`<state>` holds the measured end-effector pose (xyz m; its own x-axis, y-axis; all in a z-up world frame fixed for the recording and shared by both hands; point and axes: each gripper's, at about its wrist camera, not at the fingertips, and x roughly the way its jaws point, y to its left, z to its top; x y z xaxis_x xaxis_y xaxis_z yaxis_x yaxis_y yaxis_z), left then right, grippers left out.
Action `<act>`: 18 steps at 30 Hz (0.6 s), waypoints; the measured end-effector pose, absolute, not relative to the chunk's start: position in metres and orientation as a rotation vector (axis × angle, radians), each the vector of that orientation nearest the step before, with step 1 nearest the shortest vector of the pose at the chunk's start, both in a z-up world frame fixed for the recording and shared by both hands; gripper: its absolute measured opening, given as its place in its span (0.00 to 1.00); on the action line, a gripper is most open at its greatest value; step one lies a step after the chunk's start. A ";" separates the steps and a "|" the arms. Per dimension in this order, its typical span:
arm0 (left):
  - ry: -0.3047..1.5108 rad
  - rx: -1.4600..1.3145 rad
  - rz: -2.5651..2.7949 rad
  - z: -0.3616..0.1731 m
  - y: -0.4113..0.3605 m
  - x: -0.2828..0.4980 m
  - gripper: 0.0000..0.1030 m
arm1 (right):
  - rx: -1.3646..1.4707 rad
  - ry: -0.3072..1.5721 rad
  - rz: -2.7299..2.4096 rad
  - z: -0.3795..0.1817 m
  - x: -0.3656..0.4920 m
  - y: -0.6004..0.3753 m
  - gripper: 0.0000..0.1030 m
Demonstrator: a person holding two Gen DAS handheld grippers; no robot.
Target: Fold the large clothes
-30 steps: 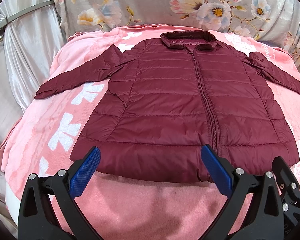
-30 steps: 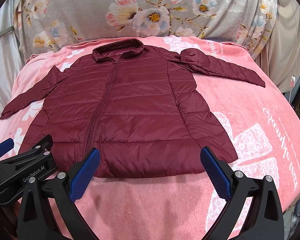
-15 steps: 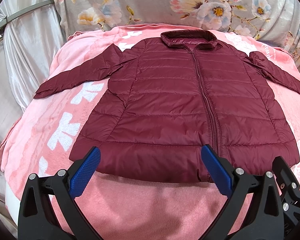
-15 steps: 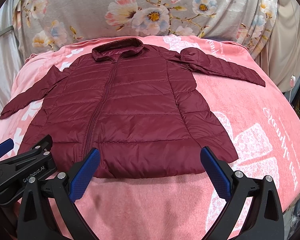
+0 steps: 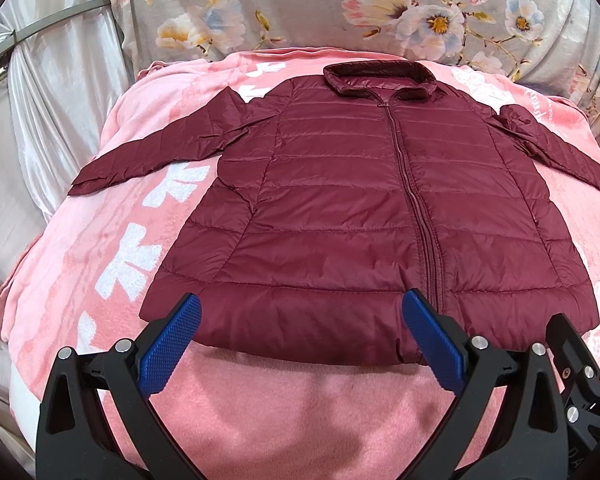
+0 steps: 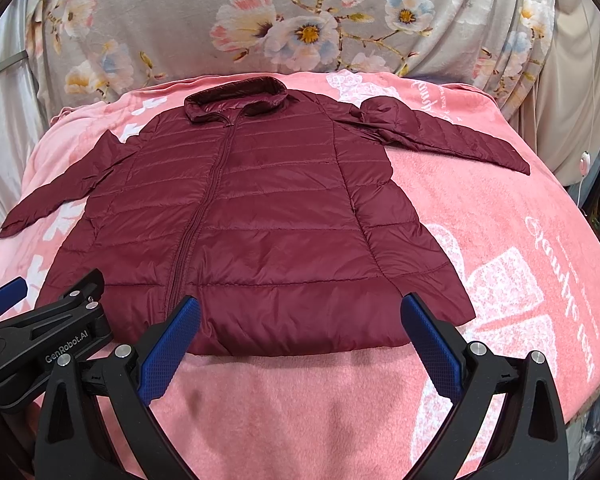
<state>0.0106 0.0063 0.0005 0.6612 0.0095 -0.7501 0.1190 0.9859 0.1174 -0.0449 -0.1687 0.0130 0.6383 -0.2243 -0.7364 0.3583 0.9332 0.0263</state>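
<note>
Red coat (image 5: pixel 364 216) lies flat on the pink blanket (image 5: pixel 300 408) — zipped, sleeves out. My left tongs (image 5: pixel 300 344) and right tongs (image 6: pixel 300 344) hang near its hem — both wide apart, holding nothing.

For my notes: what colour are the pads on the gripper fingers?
Blue, with a fine textured grid, on black fingers. The right wrist view shows it best.

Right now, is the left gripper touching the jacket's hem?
Cannot tell. In the left wrist view the open left gripper has fingers overlapping the jacket hem, so no gap or contact shows.
</note>
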 end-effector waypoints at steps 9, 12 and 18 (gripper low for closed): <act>0.840 0.156 -0.057 0.004 0.011 0.007 0.95 | 0.174 0.812 -0.333 0.014 -0.045 -0.168 0.95; 0.840 0.154 -0.055 0.005 0.013 0.005 0.95 | 0.173 0.810 -0.332 0.014 -0.048 -0.167 0.95; 0.839 0.156 -0.049 0.006 0.014 0.002 0.95 | 0.174 0.810 -0.332 0.015 -0.048 -0.167 0.95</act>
<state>0.0022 0.0138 0.0057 0.6682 0.0182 -0.7438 0.1051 0.9874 0.1186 -0.0480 -0.1674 0.0147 0.6419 -0.2235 -0.7335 0.3551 0.9345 0.0261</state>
